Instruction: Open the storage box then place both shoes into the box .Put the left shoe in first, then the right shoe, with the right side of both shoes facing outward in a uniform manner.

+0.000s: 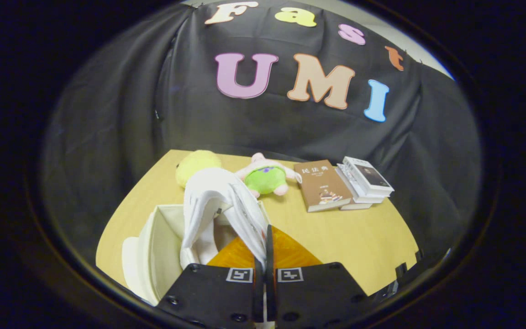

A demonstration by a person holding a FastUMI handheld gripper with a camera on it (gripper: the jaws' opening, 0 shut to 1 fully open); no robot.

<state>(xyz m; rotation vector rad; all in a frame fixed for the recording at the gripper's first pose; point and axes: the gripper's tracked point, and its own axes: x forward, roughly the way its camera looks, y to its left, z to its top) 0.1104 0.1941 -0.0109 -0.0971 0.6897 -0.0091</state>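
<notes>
Between the tool's (263, 256) two fingers, pressed nearly together, sits the thin edge of a white shoe (219, 205), so the tool is clamped narrow on it. Shoe hangs toe-up w/ its opening toward the white storage box (153, 246), lower part already down inside the box. Box is open, its lid (130, 265) lying flat at the near-left corner of the tabletop (359, 237). An orange panel (290, 253) shows just ahead of the fingers. Beyond: yellow plush (194, 164), green-and-pink plush (265, 178), brown book (322, 185) beside a small stack of white books (365, 180).
</notes>
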